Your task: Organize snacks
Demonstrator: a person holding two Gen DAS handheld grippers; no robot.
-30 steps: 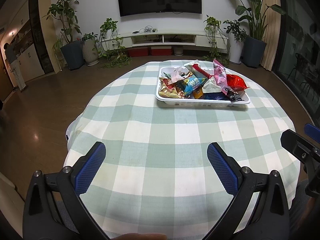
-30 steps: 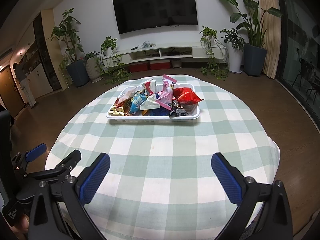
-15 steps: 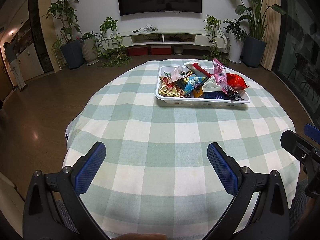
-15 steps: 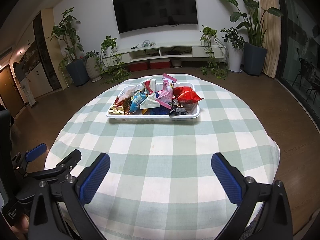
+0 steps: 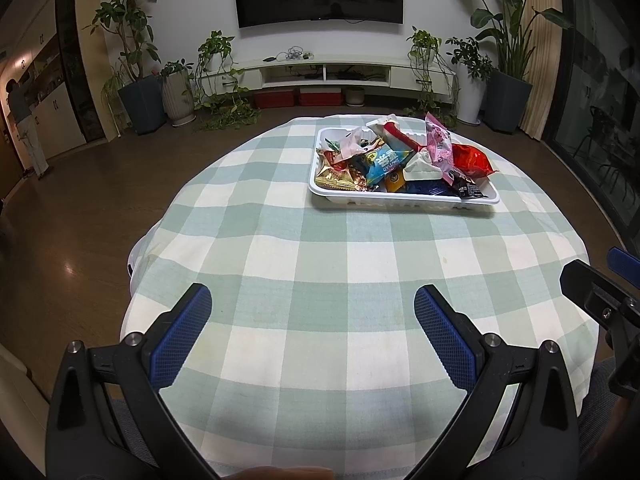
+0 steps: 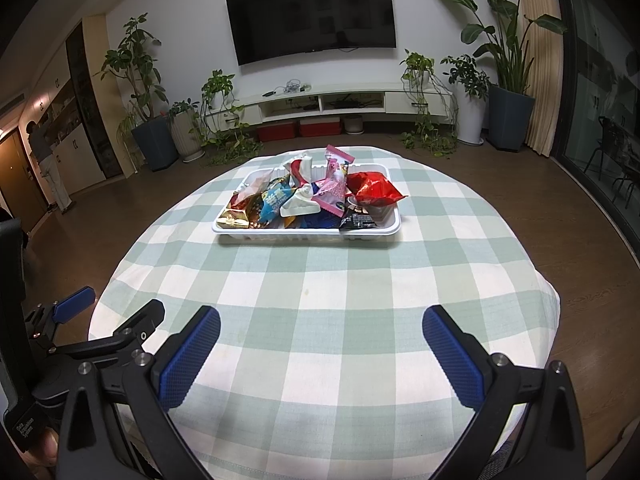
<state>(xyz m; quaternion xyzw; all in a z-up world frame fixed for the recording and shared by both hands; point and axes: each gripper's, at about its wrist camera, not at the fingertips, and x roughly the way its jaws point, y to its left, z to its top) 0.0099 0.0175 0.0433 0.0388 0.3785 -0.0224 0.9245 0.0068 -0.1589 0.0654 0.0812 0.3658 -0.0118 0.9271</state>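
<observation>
A white tray (image 5: 404,200) (image 6: 308,235) on the far half of the round table holds a heap of several snack packets: a red bag (image 5: 472,160) (image 6: 374,189), a pink packet (image 5: 438,148) (image 6: 334,184), a blue one (image 5: 382,160) (image 6: 274,200), a gold one (image 5: 334,178) (image 6: 236,216). My left gripper (image 5: 314,322) hangs open over the near table edge, nothing between its blue pads. My right gripper (image 6: 320,344) is open too, well short of the tray. Each gripper shows at the edge of the other's view.
The table wears a green and white checked cloth (image 5: 320,264). Behind it stand a TV wall, a low white console (image 6: 340,102) and potted plants (image 6: 150,136). A person (image 6: 46,164) stands at cabinets far left. Dark wooden floor surrounds the table.
Both grippers stay open and nearly still. The left wrist view has drifted very slightly, with the tray sitting a touch lower in it.
</observation>
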